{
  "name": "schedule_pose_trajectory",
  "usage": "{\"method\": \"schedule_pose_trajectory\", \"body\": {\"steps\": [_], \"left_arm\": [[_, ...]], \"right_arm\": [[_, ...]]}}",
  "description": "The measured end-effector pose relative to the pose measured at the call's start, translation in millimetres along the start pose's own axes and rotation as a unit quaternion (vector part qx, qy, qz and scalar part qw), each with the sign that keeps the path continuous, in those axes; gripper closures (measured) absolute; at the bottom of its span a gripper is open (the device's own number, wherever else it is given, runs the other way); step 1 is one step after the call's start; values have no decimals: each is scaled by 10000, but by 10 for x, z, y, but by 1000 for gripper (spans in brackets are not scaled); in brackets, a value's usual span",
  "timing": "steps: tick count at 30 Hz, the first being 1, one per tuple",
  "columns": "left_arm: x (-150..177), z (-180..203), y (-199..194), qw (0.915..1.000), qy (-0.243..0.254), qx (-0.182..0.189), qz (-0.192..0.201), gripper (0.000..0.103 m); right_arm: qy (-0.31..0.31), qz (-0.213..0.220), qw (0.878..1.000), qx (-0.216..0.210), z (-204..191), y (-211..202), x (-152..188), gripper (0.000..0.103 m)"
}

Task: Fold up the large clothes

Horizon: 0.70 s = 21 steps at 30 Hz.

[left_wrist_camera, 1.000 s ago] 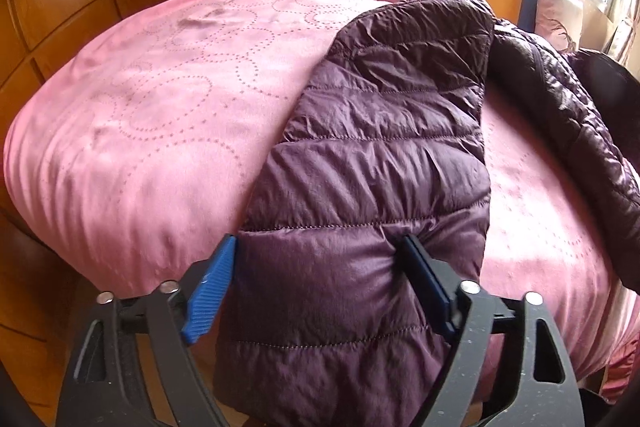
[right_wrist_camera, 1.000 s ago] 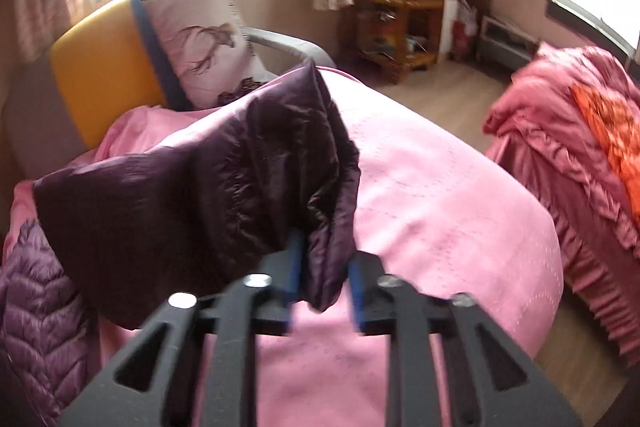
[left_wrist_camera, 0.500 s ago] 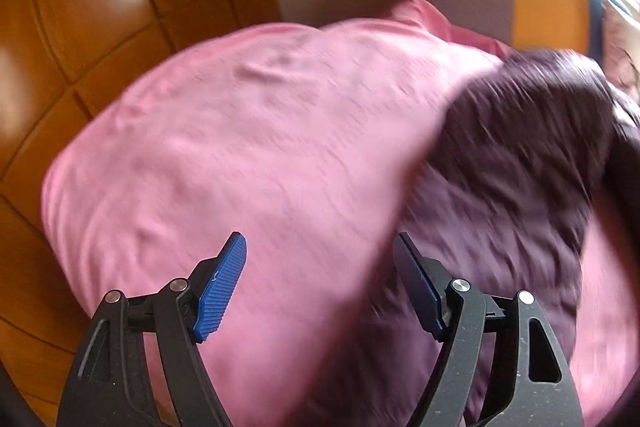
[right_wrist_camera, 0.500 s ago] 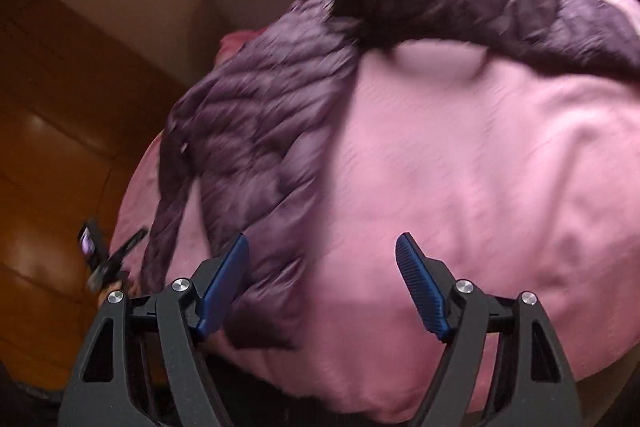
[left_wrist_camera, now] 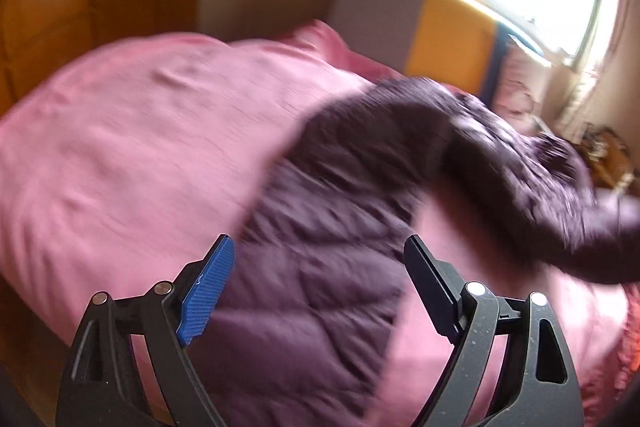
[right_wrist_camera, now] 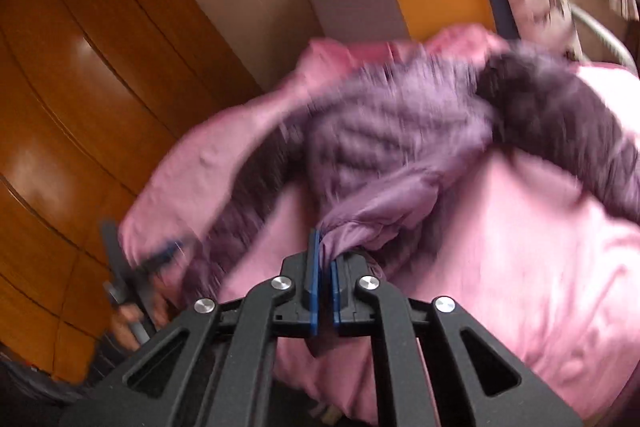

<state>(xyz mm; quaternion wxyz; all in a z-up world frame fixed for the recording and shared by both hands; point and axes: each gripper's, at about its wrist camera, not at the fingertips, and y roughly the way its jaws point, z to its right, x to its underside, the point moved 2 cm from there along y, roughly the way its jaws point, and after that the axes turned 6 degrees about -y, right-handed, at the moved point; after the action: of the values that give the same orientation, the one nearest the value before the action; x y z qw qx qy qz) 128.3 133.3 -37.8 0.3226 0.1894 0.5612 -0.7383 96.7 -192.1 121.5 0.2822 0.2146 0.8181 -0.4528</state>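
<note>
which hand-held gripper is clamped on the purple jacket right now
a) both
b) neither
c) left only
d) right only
d: the right hand-held gripper has its blue pads pinched shut on a fold of the purple jacket, while the left hand-held gripper stands wide open with nothing pinched between its fingers.

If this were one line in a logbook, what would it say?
task: fold jacket | left tool: open above purple jacket | right tool: shut on jacket edge | surface: pink bedspread | views blurred

left tongs point(left_wrist_camera: 318, 287) agape, right tongs point(right_wrist_camera: 325, 259) clamped
</note>
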Motion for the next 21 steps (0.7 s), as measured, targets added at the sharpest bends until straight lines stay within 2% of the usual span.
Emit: {"method": "schedule_pose_trajectory", "body": {"steps": [5,9,14,16,18,21], "left_arm": [[264,356,225,9965,-71,645,-532,24],[321,673,247,9941,137,914,-562,24],[329,1109,313,9897,407,1231,-603,24],[356,1311,312,9851,463,1503,-697,23],[394,1545,263,9802,629,1718,-756,14],[430,1931,134,9761,960,1863,-572,11]], "right_arm": [[-51,992,9949,-165,-215,-409,-770,100],[199,1462,9880,-465,-296,-596,-1174,101],[633,1708,9792,-897,-299,-645,-1367,101],[746,1740,9784,-828,-241,-599,-1426,101],[811,1690,9787,-843,-237,-596,-1464,101],[849,1647,9790,-843,-299,-556,-1593,101]]}}
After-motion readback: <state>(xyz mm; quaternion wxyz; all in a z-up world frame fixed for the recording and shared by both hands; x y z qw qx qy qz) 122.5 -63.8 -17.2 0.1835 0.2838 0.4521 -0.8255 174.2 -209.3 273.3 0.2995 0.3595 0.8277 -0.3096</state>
